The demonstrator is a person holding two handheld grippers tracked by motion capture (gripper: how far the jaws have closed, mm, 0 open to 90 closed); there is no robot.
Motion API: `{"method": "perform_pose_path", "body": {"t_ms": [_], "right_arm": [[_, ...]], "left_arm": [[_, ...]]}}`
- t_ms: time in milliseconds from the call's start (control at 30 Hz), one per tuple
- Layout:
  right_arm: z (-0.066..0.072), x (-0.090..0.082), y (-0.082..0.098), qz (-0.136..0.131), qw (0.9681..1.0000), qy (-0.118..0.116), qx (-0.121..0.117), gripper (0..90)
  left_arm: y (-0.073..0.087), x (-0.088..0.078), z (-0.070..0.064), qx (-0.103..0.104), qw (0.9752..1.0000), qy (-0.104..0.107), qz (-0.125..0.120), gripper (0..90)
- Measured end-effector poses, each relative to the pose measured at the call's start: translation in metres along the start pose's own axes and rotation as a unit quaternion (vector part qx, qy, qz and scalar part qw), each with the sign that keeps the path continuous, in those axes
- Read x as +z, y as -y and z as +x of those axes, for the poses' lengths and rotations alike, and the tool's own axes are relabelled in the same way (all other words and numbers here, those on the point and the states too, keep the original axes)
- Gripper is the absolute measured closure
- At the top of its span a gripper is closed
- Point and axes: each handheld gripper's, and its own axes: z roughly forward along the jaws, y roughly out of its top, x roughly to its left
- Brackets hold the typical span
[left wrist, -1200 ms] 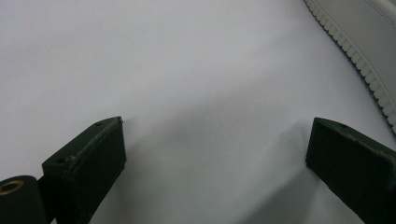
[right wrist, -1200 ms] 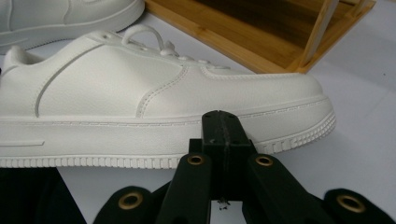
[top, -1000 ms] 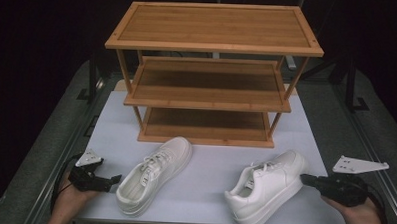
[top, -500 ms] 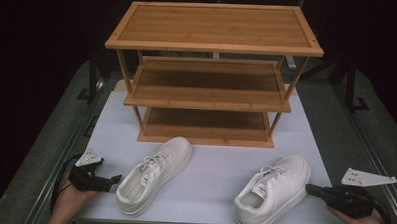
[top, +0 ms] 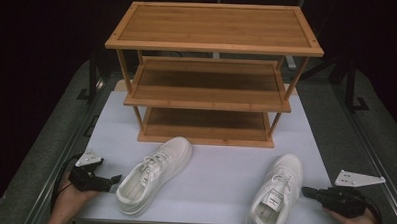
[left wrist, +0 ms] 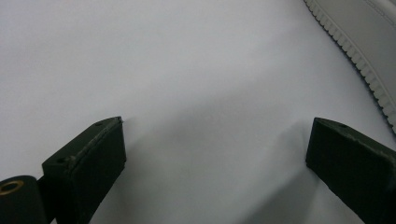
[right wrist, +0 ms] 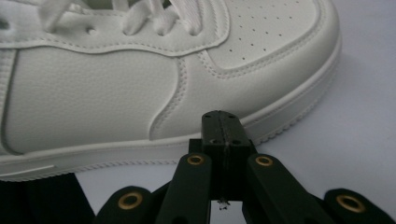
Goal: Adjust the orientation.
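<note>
Two white sneakers lie on the white table top in front of a wooden three-tier shoe rack. The left sneaker points up and right toward the rack. The right sneaker lies near the front edge, toe away from me. My left gripper rests just left of the left sneaker's heel, jaws open over bare table, with the sneaker's sole at the upper right. My right gripper is shut, its tip against the side of the right sneaker.
The white table top ends close behind both hands at the front edge. Grey flooring and dark stands flank the table on both sides. The rack's shelves hold nothing.
The right sneaker has slid right and turned, its toe now pointing straight away. My right gripper has moved right and back toward the front edge with it. The left gripper has stayed put.
</note>
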Motion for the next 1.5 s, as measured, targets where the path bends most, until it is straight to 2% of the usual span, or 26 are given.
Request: {"method": "perform_pose_path", "body": {"t_ms": [100,167,200,400,700,900,1367,1500], "right_arm": [[-0.001,-0.001,-0.001,-0.004,0.9997,0.025,0.004,89.9],[-0.003,-0.002,-0.006,-0.007,0.9979,0.062,0.014,89.9],[-0.004,-0.002,-0.008,-0.007,0.9973,0.071,0.018,90.0],[-0.011,0.001,-0.022,-0.008,0.9956,0.090,0.023,89.9],[-0.017,0.014,-0.036,0.008,0.9945,0.100,0.033,90.0],[-0.018,0.023,-0.048,0.020,0.9942,0.102,0.028,90.0],[-0.009,0.069,-0.090,0.050,0.9947,0.089,-0.004,90.0],[-0.006,0.079,-0.097,0.053,0.9952,0.082,-0.011,90.0]], "left_arm": [[0.000,0.000,0.000,-0.001,1.0000,0.000,0.000,4.3],[0.000,0.000,0.000,-0.001,1.0000,0.000,0.000,4.3],[0.000,0.000,0.000,-0.001,1.0000,0.001,0.000,4.3],[0.000,0.000,0.000,-0.001,1.0000,0.000,0.000,4.3],[0.000,0.000,0.000,-0.001,1.0000,0.000,0.000,4.3],[0.000,0.000,0.000,-0.001,1.0000,0.000,-0.001,4.3],[0.000,0.000,0.000,-0.001,1.0000,0.000,-0.001,4.3],[0.000,0.000,0.000,-0.001,1.0000,0.000,-0.001,4.3]]}}
